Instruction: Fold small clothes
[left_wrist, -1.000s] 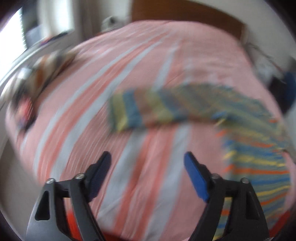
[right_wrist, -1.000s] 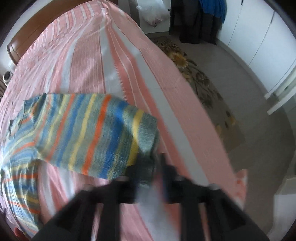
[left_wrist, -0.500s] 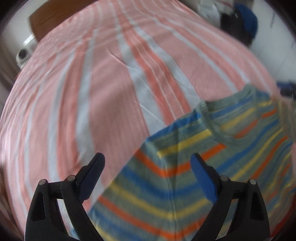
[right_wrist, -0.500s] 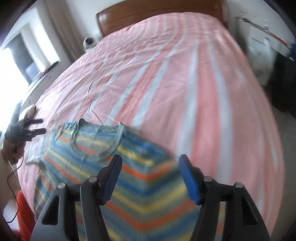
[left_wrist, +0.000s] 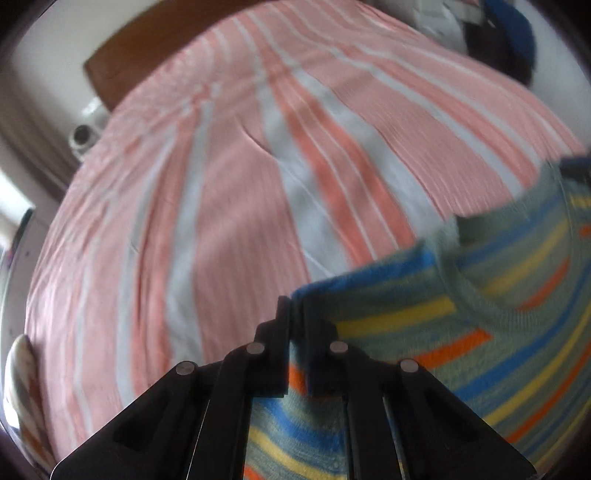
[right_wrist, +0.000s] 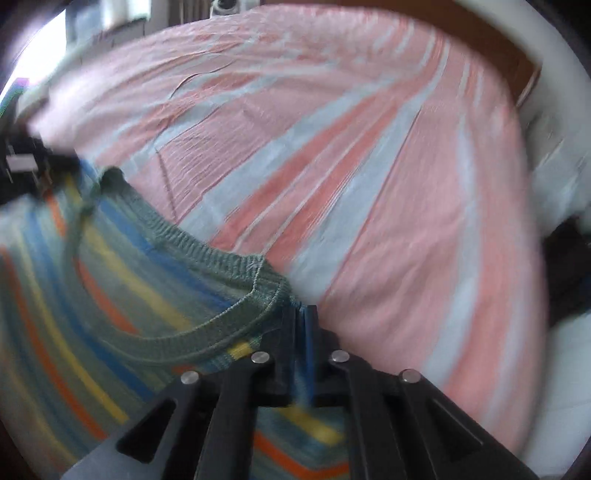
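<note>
Pinching striped sweater (left_wrist: 461, 332) shoulders, left hand-held gripper (left_wrist: 295, 325) clenched, right hand-held gripper (right_wrist: 301, 325) clenched

Bed (left_wrist: 229, 206) with pink-and-white striped cover, brown wooden headboard (left_wrist: 110, 66), pale wall (left_wrist: 48, 48) behind; bright window (right_wrist: 40, 40) at left.

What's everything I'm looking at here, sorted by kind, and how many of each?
Striped sweater: 1
Grippers: 2, the left gripper and the right gripper, each shut on the sweater
Bed with pink striped cover: 1
Wooden headboard: 1
Total: 5
</note>
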